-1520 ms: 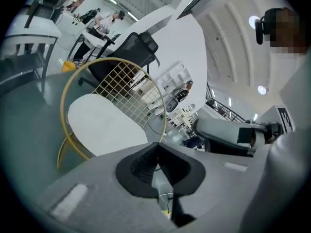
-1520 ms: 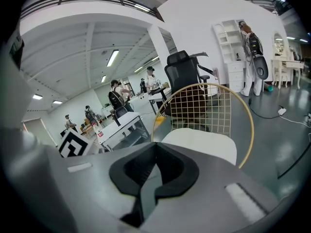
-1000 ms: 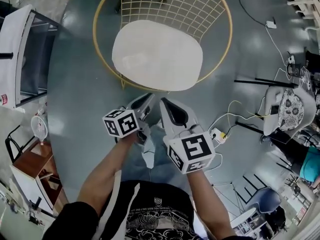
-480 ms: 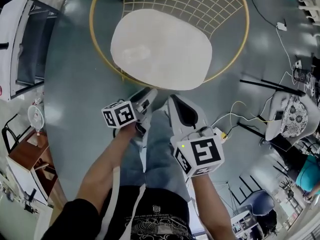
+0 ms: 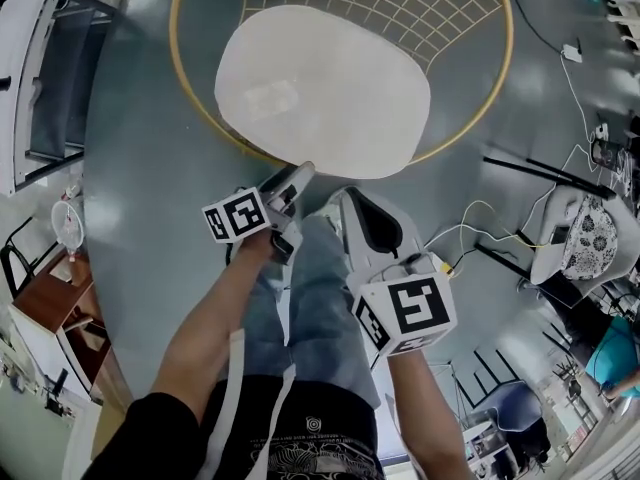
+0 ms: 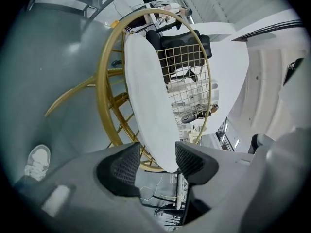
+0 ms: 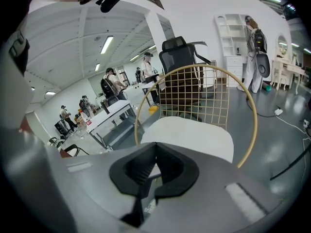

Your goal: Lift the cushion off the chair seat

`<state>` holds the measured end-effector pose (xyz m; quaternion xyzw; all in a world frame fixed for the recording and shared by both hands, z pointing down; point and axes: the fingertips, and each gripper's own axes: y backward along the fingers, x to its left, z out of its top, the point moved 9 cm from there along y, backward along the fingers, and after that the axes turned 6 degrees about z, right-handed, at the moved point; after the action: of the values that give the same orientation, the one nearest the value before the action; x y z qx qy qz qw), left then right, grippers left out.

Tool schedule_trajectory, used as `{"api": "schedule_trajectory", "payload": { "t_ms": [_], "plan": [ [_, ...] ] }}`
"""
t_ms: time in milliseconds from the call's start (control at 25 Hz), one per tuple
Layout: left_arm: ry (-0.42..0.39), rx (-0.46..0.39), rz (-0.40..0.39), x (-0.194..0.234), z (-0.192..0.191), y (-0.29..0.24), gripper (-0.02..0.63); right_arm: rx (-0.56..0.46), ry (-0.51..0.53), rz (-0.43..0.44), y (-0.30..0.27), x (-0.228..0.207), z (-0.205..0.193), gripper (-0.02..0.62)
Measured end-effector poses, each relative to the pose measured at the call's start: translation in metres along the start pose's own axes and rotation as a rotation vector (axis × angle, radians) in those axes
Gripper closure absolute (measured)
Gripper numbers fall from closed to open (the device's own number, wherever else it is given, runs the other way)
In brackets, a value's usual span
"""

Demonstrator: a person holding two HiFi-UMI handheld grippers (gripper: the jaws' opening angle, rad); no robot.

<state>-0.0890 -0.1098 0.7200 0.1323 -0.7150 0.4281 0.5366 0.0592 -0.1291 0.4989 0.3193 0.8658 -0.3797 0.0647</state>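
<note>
Cushion point(image 5: 320, 88), white and oval, lies flat on the seat of the gold wire chair point(image 5: 183, 88). In the head view its long axis runs left to right across the seat, and the wire back rises behind its far side. The left claw point(image 6: 156, 160) is at the cushion's near edge, a little left of the middle. Its jaws are opening and stand wide, with the cushion's thin edge between the pads, which are not clamped on it. The right claw point(image 7: 154, 149) hangs just short of the same edge, further right, tilted down toward the seat, with its jaws closed together on nothing.
</note>
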Motion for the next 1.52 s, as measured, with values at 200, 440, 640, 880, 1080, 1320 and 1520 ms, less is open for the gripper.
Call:
{"api": "schedule_trajectory", "payload": {
  "t_ms": [200,440,640,880,1080,1320,1520],
  "plan": [
    [0.029,-0.032,-0.003,0.002,0.007,-0.010,0.376,0.012,-0.015,-0.005,0.004,-0.004,-0.008,0.595],
    [0.086,-0.037,-0.015,0.004,0.017,-0.012,0.558,0.019,-0.031,-0.014,0.008,-0.005,-0.016,0.595],
    [0.069,-0.032,-0.067,-0.012,0.021,-0.003,0.568,0.013,-0.038,-0.029,0.013,-0.007,-0.017,0.595],
    [0.108,-0.036,-0.151,-0.044,0.027,0.007,0.572,-0.005,-0.026,-0.047,0.016,-0.004,-0.004,0.595],
    [0.059,-0.036,-0.152,-0.074,0.040,0.020,0.575,-0.033,-0.023,-0.076,0.029,0.001,0.012,0.595],
    [-0.034,-0.032,-0.127,-0.109,0.061,0.032,0.578,-0.055,-0.016,-0.120,0.049,0.005,0.031,0.595],
    [-0.062,-0.040,-0.157,-0.139,0.079,0.037,0.580,-0.083,-0.002,-0.158,0.065,0.009,0.049,0.595]
  ]
}}
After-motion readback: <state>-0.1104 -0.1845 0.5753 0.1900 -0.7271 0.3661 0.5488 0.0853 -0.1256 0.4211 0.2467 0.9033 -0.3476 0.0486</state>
